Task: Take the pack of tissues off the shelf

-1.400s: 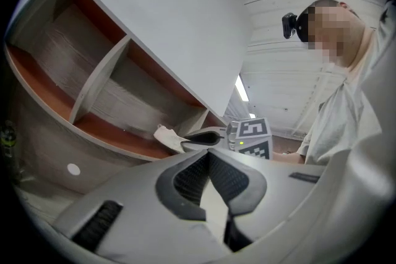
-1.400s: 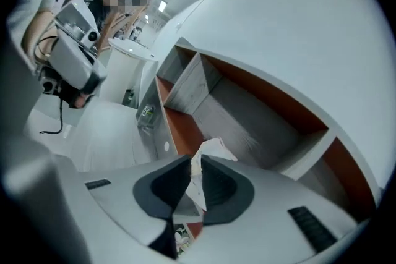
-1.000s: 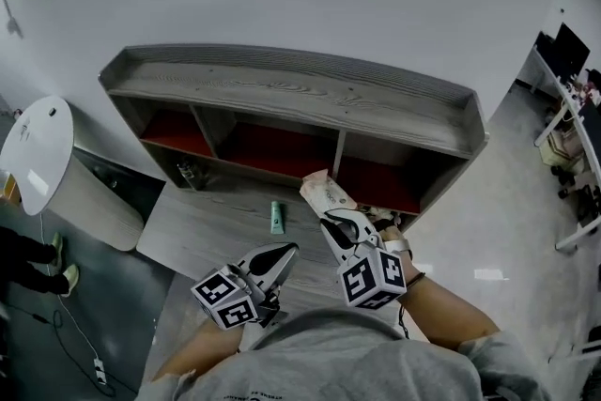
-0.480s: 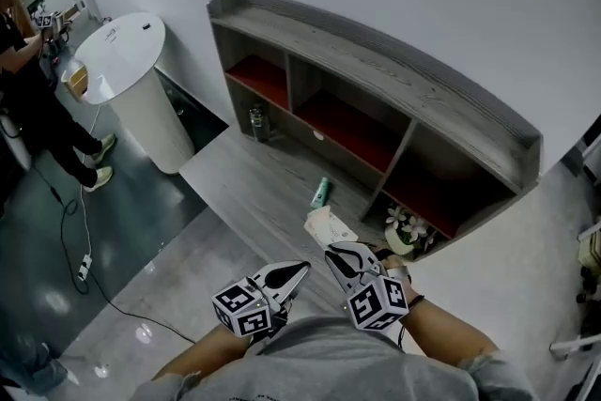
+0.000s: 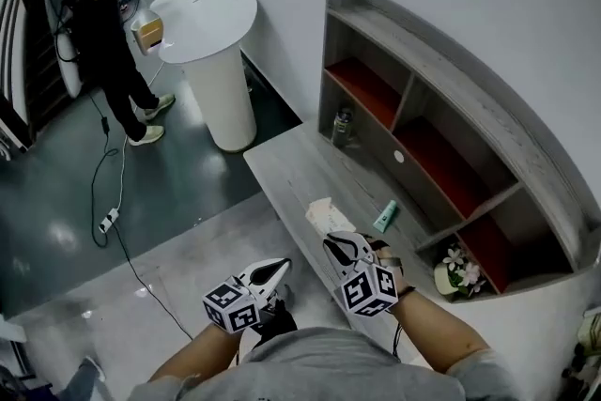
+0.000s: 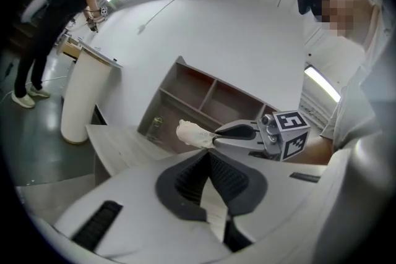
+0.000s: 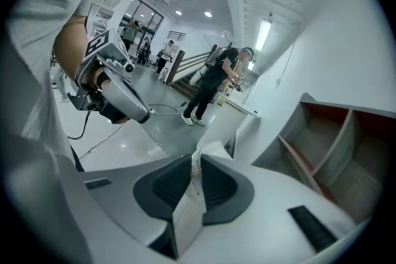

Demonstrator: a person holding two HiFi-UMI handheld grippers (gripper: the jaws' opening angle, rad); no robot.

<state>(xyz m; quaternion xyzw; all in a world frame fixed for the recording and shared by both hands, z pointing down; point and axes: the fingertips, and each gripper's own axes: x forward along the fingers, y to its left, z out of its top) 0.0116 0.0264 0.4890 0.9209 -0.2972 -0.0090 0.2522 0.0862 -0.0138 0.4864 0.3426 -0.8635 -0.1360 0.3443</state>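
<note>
Now that we have turned away from the shelf, both grippers sit low and close to our body. The left gripper [image 5: 275,269] is nearest, its jaws together with nothing between them, and it takes no part in the hold. Just beside it the right gripper [image 5: 333,239] stays clamped on the pack [image 5: 325,213]. Its own view shows the pack's thin white edge pinched between the dark pads, and the rest of the wrapper sticks out past the tips. The grip has not eased over the last second. What has changed is where the pack hangs. A second ago it was close to the mouth of a lower compartment, and now it is in the air by the near edge of the surface [image 5: 291,169], well apart from every compartment. We judge the main step done, since the pack is off the shelf and held firmly. All that seems left is to carry it clear or set it down. The soft wrapper is held by one edge only, so a quick swing could make it slip. On the surface beyond, a green tube [image 5: 385,217] lies untouched. The shelf [image 5: 441,80] has swung to the right side of the head view, with a jar [image 5: 344,125] at its far end and flowers [image 5: 457,269] at its near end. Farther off stand a white pedestal [image 5: 208,9] and a person [image 5: 94,5] beside it.
</note>
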